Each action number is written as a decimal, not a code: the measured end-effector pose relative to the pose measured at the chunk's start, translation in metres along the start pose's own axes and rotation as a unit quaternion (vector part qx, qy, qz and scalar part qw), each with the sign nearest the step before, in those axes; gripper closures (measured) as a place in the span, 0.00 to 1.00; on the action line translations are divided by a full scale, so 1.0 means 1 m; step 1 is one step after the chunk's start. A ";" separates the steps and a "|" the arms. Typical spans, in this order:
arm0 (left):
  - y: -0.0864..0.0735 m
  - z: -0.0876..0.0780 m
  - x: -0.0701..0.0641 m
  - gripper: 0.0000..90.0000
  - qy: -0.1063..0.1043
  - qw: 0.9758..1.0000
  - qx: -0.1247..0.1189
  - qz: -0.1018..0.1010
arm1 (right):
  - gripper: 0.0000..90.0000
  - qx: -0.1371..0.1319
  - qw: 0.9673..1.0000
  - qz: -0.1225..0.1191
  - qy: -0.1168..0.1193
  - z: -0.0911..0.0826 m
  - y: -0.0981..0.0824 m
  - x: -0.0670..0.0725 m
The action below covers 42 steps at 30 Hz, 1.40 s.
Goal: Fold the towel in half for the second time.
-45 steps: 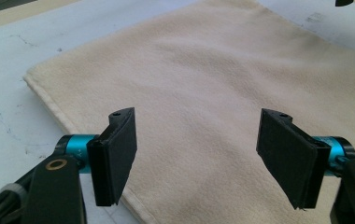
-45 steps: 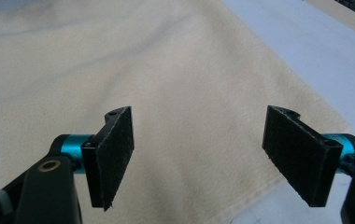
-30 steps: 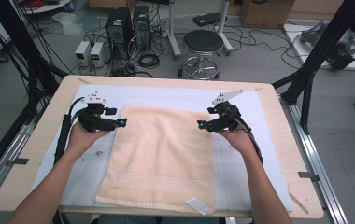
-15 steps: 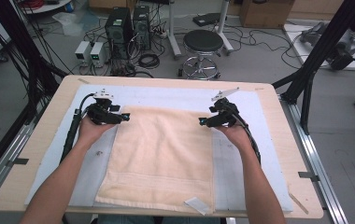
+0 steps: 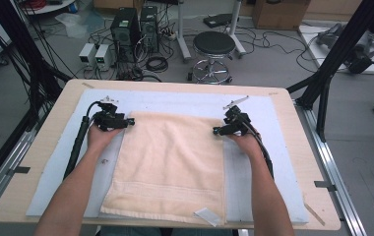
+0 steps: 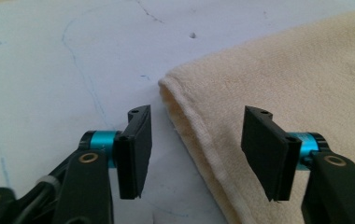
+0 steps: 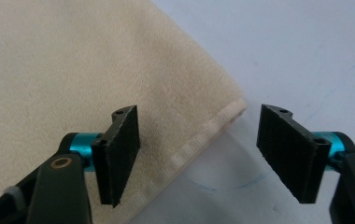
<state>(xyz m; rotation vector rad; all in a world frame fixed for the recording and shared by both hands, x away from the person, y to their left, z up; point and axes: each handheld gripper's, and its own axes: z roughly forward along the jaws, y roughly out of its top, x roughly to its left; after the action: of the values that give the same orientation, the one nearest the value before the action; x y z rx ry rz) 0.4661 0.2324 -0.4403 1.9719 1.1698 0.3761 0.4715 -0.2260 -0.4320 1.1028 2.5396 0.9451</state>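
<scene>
A cream towel (image 5: 170, 162) lies flat on the pale blue mat (image 5: 185, 101), folded double. My left gripper (image 5: 126, 121) is at the towel's far left corner (image 6: 175, 86), open, with the folded edge (image 6: 199, 144) running between its jaws. My right gripper (image 5: 218, 131) stands open at the towel's far right corner (image 7: 235, 108), its jaws straddling the hemmed edge (image 7: 189, 149). Neither holds the cloth.
The mat covers a wooden table (image 5: 42, 132). A small white label (image 5: 207, 215) sits at the towel's near edge. Beyond the table stand a stool (image 5: 214, 46), computer boxes (image 5: 126, 29) and black frame posts (image 5: 332, 59).
Both grippers have shifted slightly toward the towel's far corners; the left moved a bit right and nearer. The towel has not moved.
</scene>
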 end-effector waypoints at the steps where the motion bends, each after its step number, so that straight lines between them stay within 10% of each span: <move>1: -0.001 0.003 -0.001 0.52 0.000 1.000 0.004 0.001 | 0.38 0.000 1.000 0.007 0.004 0.001 -0.001 -0.001; 8: 0.000 0.003 -0.008 0.76 -0.009 1.000 0.010 -0.003 | 0.62 -0.010 0.999 0.019 0.026 0.001 -0.002 0.000; 13: -0.001 0.001 -0.005 0.89 -0.036 0.998 0.018 -0.043 | 0.89 -0.028 0.997 0.030 0.066 0.002 -0.006 0.003; 30: 0.013 -0.049 -0.020 0.92 -0.057 0.997 -0.053 0.012 | 0.92 -0.077 0.994 -0.027 0.069 -0.042 0.008 0.025; 42: -0.015 -0.116 -0.047 0.92 -0.068 0.990 -0.108 0.055 | 0.92 -0.118 0.984 -0.107 0.079 -0.102 -0.002 0.067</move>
<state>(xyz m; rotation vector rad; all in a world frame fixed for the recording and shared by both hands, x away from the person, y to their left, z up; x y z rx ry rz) 0.3624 0.2531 -0.3712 1.8466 0.8981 0.4013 0.3799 -0.2273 -0.3508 0.6989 2.5175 1.2780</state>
